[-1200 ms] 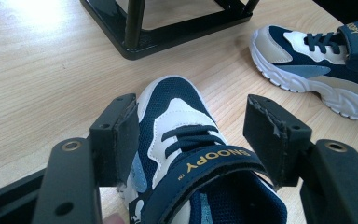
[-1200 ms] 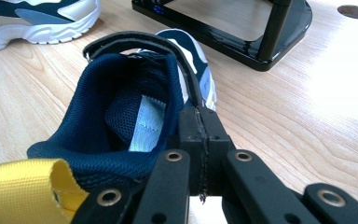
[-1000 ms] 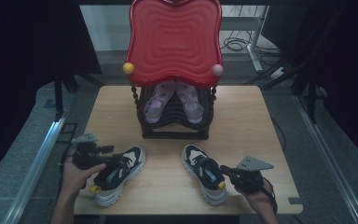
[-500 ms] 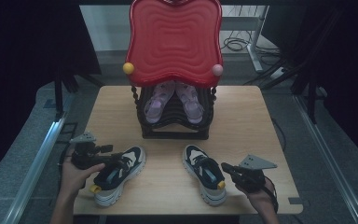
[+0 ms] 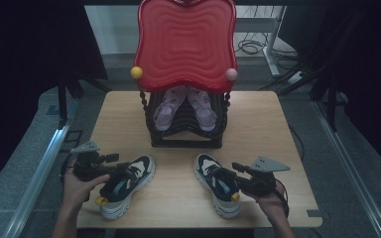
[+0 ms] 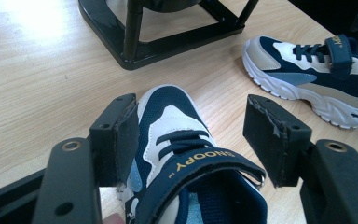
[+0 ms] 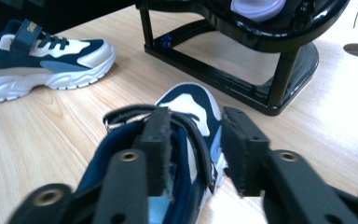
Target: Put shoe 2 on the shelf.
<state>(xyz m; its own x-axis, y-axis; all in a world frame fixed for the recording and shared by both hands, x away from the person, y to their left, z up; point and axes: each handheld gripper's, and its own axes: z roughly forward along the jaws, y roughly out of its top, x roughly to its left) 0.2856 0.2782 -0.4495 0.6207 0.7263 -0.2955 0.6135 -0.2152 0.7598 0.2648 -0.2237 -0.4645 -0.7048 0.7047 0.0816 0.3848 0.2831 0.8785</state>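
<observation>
Two navy-and-white sneakers lie on the wooden table point(image 5: 273, 134). My left gripper point(image 5: 113, 172) point(image 6: 189, 106) hovers over the left sneaker point(image 5: 129, 181) point(image 6: 177, 135), its jaws wide apart on either side of the strap and clear of it. My right gripper point(image 5: 234, 181) point(image 7: 196, 114) is at the right sneaker point(image 5: 213, 173) point(image 7: 191, 105). Its jaws have just been opening: one jaw sits inside the shoe's mouth and the other outside its side wall, with the strap loose between them. Each gripper view also shows the other sneaker point(image 6: 307, 74) point(image 7: 42, 60) farther off.
A black rack point(image 5: 186, 131) point(image 7: 242, 79) stands mid-table behind the sneakers and holds a pair of purple sandals point(image 5: 166, 109). A red wavy panel point(image 5: 186, 44) with a yellow and a pink ball tops it. A strip of bare wood separates the sneakers. The table's front edge is close to my hands.
</observation>
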